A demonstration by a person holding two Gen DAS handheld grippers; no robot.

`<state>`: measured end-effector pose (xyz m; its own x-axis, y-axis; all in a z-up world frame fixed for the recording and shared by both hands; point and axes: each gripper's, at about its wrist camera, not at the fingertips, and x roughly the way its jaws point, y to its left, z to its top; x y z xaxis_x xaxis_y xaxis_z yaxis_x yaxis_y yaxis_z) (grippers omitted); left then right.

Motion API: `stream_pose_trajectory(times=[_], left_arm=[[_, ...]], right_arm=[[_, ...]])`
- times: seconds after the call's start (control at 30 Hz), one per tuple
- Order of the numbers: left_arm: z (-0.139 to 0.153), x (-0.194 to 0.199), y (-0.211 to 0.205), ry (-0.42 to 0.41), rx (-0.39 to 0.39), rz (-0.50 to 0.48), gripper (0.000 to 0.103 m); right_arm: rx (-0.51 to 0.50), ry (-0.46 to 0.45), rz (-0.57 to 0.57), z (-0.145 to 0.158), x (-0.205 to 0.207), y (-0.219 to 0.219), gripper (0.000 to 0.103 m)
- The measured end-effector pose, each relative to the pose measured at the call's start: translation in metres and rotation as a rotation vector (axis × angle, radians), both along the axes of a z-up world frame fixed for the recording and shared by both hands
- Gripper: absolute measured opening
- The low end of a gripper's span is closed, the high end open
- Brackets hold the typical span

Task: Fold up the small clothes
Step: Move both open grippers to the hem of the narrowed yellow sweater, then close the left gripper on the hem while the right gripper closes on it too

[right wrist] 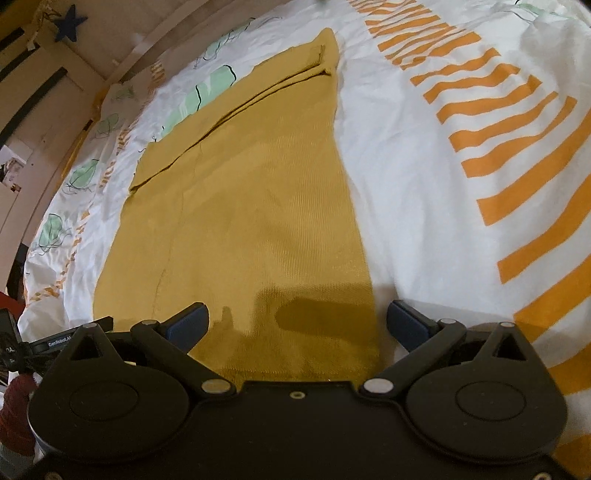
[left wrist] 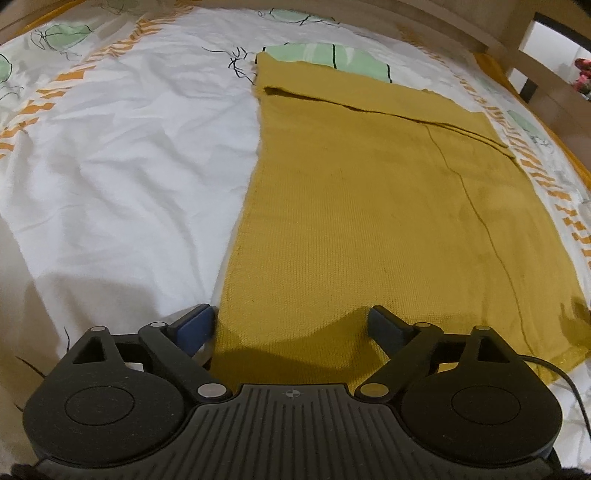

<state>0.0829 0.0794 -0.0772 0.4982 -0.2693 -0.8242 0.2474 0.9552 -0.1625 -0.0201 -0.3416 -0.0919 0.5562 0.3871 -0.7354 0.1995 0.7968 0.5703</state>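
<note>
Item: mustard-yellow knitted garment [left wrist: 369, 206], folded into a long flat panel, lying on a white bed cover printed with orange stripes and pale green patches [left wrist: 122, 155]. The garment runs straight ahead of both tools, its near hem directly under their fingers and its far end narrowing away toward the head of the bed. A folded-over layer crosses the far end as a diagonal edge; a thin dark seam line runs lengthwise down the panel, to the right of the left tool [left wrist: 291, 325] and to the left of the right tool [right wrist: 297, 323]. Left tool: black body, blue-padded fingers [left wrist: 195, 325] spread wide apart, nothing clamped — its left finger sits just beyond the garment's left edge over bare cover, its right finger over the knit. Right tool: same build, fingers likewise standing wide apart and gripping nothing — its left finger over the knit, its right finger just past the garment's right edge over white cover. Whether any fingertip touches the cloth cannot be told. Each tool casts a dark shadow on the near hem. Surroundings: pale wooden bed frame [left wrist: 509, 33] beyond the far end of the cover; a dark blue star shape [right wrist: 68, 23] on the wall far to the left of the right tool.
</note>
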Motion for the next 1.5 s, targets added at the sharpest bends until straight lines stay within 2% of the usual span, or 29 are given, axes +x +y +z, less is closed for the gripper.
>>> stream_pose_trajectory(times=[0.2, 0.53, 0.63, 0.8, 0.93, 1.03, 1.13, 1.2, 1.33, 1.5], left_arm=[[-0.002, 0.002, -0.001, 0.007, -0.005, -0.011, 0.097], [-0.001, -0.005, -0.007, 0.021, 0.033, -0.028, 0.097], [0.0, -0.01, -0.006, 0.035, 0.033, -0.036, 0.095], [0.006, -0.019, 0.0, 0.068, 0.029, -0.059, 0.085], [0.009, -0.025, 0.002, 0.083, 0.031, -0.081, 0.081], [0.009, -0.023, 0.004, 0.084, 0.026, -0.062, 0.074], [0.009, -0.023, 0.008, 0.076, 0.012, -0.028, 0.064], [0.009, -0.023, 0.013, 0.069, -0.001, -0.005, 0.053], [0.01, -0.021, 0.02, 0.064, -0.031, 0.047, 0.04], [0.014, -0.023, 0.028, 0.06, -0.072, 0.082, 0.017]], right_arm=[[-0.001, -0.005, 0.007, -0.002, 0.001, 0.002, 0.103], [-0.007, -0.008, 0.011, -0.002, 0.0, 0.004, 0.103], [-0.005, -0.008, 0.011, -0.002, 0.0, 0.004, 0.103], [-0.005, -0.009, 0.011, -0.002, -0.001, 0.004, 0.103], [-0.005, -0.008, 0.011, -0.002, 0.0, 0.004, 0.103], [-0.004, -0.009, 0.01, -0.002, 0.0, 0.004, 0.103], [-0.004, -0.008, 0.01, -0.002, 0.0, 0.004, 0.103], [-0.004, -0.008, 0.01, -0.002, 0.0, 0.004, 0.103], [-0.003, -0.009, 0.01, -0.002, 0.0, 0.003, 0.103], [0.011, -0.01, 0.005, 0.0, -0.001, 0.003, 0.103]])
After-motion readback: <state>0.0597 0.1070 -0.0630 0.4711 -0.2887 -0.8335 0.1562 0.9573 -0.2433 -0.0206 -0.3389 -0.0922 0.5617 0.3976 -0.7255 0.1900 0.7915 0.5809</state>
